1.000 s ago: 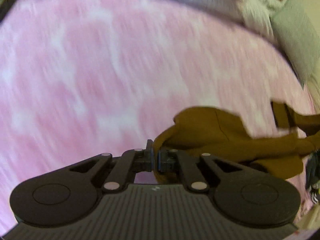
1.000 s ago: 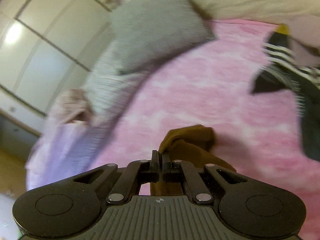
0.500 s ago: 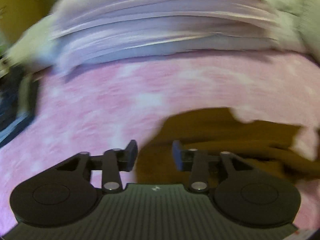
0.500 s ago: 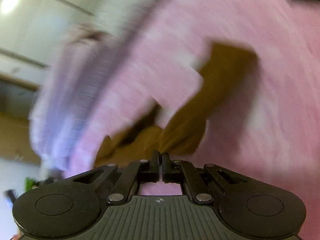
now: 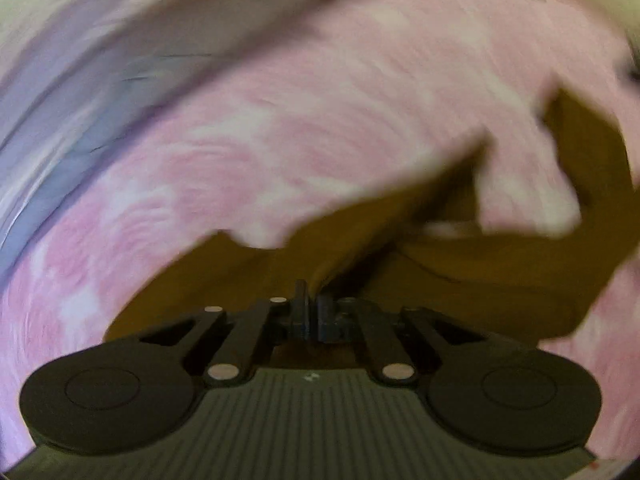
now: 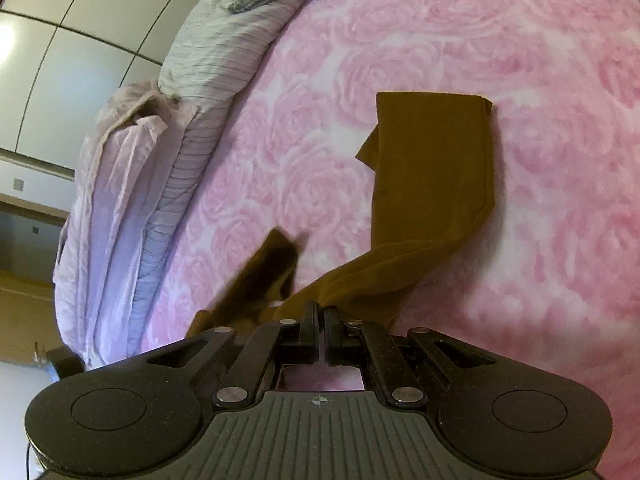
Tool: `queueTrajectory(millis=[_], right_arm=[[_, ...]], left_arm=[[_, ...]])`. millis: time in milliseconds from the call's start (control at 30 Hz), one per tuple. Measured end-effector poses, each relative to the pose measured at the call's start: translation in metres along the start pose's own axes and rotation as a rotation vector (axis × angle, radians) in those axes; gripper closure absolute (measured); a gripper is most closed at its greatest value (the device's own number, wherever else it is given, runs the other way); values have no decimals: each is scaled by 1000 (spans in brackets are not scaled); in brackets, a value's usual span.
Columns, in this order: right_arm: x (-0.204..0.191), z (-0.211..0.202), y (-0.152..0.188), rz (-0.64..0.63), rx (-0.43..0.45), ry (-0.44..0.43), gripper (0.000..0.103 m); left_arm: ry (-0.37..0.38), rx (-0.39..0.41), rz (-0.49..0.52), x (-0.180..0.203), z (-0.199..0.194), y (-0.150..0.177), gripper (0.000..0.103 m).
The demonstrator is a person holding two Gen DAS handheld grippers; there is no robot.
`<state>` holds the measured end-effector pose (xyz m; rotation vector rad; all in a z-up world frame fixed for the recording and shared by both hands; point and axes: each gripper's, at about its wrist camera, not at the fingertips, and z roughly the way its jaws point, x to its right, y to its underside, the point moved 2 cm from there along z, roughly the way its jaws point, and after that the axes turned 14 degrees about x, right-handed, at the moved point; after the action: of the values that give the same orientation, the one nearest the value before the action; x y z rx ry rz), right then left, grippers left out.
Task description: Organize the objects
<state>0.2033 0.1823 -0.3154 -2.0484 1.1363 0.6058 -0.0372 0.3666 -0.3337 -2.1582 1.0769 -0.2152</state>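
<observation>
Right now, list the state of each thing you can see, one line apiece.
Left claw: shut on brown garment.
Right claw: shut on brown garment.
Brown garment: far part flat on the pink blanket, near part lifted and twisted.
Pink blanket: spread flat.
Striped bedding: bunched at the blanket's edge.

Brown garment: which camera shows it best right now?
The right wrist view: the brown garment is sharp, its folded end flat on the pink blanket. The left wrist view shows it motion-blurred, close up at the left tool.
</observation>
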Motion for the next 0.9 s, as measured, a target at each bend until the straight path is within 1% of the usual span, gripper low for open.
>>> queueTrajectory(millis=[33, 67, 133, 167, 200, 233, 267, 333, 400, 433, 467, 500, 533, 567, 633, 667, 700, 733, 767, 800, 867, 900], right_arm=[[0, 1, -2, -5, 5, -4, 103], [-1, 1, -6, -13, 7, -7, 103], [-7, 4, -15, -39, 23, -29, 103], [-12, 3, -21, -60, 39, -43, 103], [-18, 4, -26, -85, 52, -55, 103], [-23, 6, -31, -106, 61, -63, 103], [-28, 7, -35, -124, 72, -69, 103], [-38, 11, -41, -153, 89, -87, 103], [-48, 16, -42, -186, 100, -87, 103], [-52, 18, -42, -205, 104, -79, 103], [-54, 21, -39, -223, 100, -62, 103], [-53, 25, -36, -237, 78, -35, 103], [-51, 29, -31, -249, 38, 3, 103], [-47, 35, -24, -264, -35, 52, 103], [-40, 40, -9, -322, -181, 147, 95], [-37, 37, -3, -353, -225, 185, 83], [-38, 31, 1, -385, -254, 204, 73], [-41, 25, 2, -409, -260, 202, 71], [-50, 17, 1, -436, -240, 181, 70], [-62, 11, -2, -469, -205, 136, 70], [-92, 11, -5, -540, -143, 21, 69], [-111, 19, -5, -586, -119, -39, 69]], left_arm=[[-57, 36, -62, -23, -14, -1, 99], [-143, 74, -145, -55, -37, 3, 99], [-280, 134, -323, -117, -84, 18, 99], [-372, 148, -412, -151, -111, 31, 99], [-481, 165, -478, -183, -142, 48, 100], [-589, 173, -519, -210, -169, 65, 100], [-696, 166, -551, -234, -197, 86, 101], [-869, 122, -637, -281, -247, 135, 101], [-948, 67, -738, -313, -277, 184, 100], [-974, 48, -771, -325, -285, 209, 99], [-976, 17, -800, -335, -288, 235, 97], [-991, -62, -834, -343, -284, 263, 92], [-1011, -155, -867, -348, -278, 290, 90], [-1013, -220, -897, -347, -273, 312, 90], [-982, -295, -941, -342, -266, 338, 90], [-956, -295, -966, -335, -265, 345, 90], [-921, -279, -976, -331, -263, 345, 90], [-870, -254, -973, -325, -259, 338, 90], [-807, -224, -954, -322, -253, 326, 90], [-749, -187, -928, -323, -246, 315, 90], [-624, -93, -849, -322, -223, 278, 86], [-557, -42, -800, -320, -208, 255, 81]])
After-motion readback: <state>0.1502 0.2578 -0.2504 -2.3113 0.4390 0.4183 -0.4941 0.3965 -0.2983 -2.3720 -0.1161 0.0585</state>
